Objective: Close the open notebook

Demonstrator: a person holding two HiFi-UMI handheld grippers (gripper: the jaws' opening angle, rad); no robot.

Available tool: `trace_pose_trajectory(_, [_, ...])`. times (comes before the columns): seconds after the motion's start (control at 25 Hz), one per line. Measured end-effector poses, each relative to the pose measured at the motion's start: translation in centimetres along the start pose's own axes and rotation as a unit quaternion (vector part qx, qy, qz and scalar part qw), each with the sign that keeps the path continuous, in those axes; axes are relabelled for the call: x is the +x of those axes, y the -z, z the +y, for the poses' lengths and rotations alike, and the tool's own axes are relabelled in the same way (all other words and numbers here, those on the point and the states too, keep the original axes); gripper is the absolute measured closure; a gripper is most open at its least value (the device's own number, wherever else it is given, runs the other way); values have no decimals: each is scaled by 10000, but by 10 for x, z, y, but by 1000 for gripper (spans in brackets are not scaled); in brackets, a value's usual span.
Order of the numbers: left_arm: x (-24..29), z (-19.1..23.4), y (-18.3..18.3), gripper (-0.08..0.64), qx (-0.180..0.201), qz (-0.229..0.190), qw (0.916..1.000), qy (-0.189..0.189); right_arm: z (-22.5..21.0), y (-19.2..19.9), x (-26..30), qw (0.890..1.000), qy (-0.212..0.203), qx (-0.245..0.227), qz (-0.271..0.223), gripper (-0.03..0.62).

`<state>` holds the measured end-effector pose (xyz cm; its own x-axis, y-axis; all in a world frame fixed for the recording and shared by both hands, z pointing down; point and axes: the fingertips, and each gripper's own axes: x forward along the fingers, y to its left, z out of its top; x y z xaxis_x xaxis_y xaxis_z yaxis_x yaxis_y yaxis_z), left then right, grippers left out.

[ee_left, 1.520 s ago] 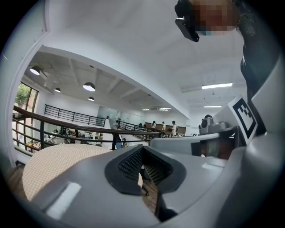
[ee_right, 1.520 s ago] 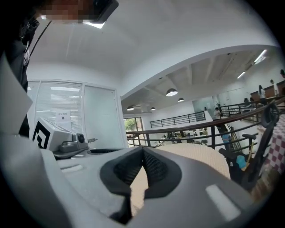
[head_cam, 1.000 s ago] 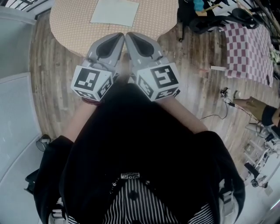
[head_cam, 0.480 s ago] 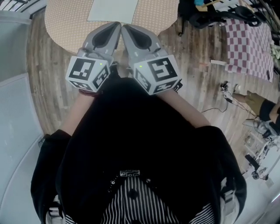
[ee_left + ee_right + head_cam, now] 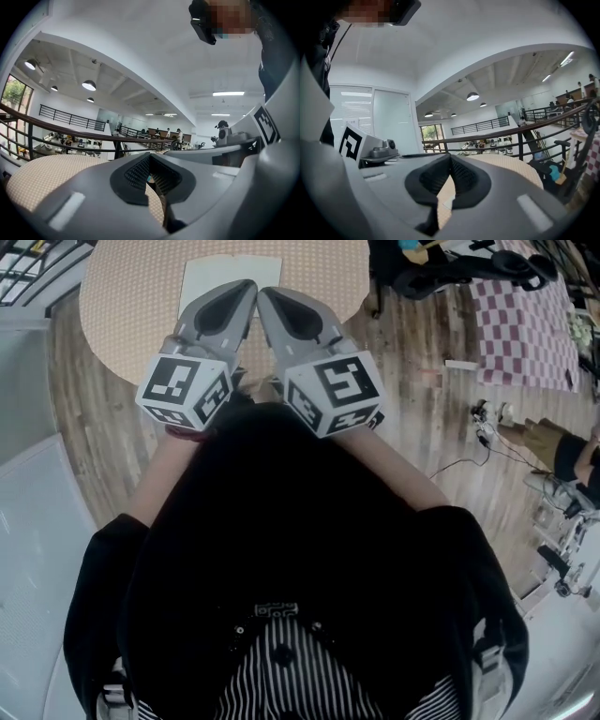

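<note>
An open notebook (image 5: 208, 282) with white pages lies on the round table (image 5: 122, 306), which has a beige dotted cloth. In the head view my two grippers are held side by side, pointing at the table, their tips over the notebook's near part. The left gripper (image 5: 247, 285) has its jaws together and nothing between them; its own view shows the pads meeting (image 5: 150, 156) above the tabletop (image 5: 42, 173). In the same way my right gripper (image 5: 264, 292) is shut and empty, pads meeting (image 5: 450, 157). The grippers hide the notebook's right part.
A metal railing (image 5: 28, 259) runs behind the table at the top left. Black bags and gear (image 5: 441, 268) and a pink chequered cloth (image 5: 530, 324) lie on the wooden floor to the right. Another person (image 5: 567, 451) is at the right edge. A white panel (image 5: 28, 521) is at the left.
Both grippers have moved forward together towards the table. Their tips, earlier short of the notebook, now reach over its near edge. Both stay shut.
</note>
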<state>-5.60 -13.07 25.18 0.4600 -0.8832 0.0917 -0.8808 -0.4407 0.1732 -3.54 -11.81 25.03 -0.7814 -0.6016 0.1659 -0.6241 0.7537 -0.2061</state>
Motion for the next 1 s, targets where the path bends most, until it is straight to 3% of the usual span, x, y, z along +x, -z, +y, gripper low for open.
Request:
trace_pose_trajectory(0.52, [41,71,-19,559,-147,99,9991,379,-19,-20,76,9994,318,-22,166,592])
trace_pose_trajectory(1.0, [53,151,-10,560,-412,316,9977,428,-16,-10,157,9974,388,31,614,592])
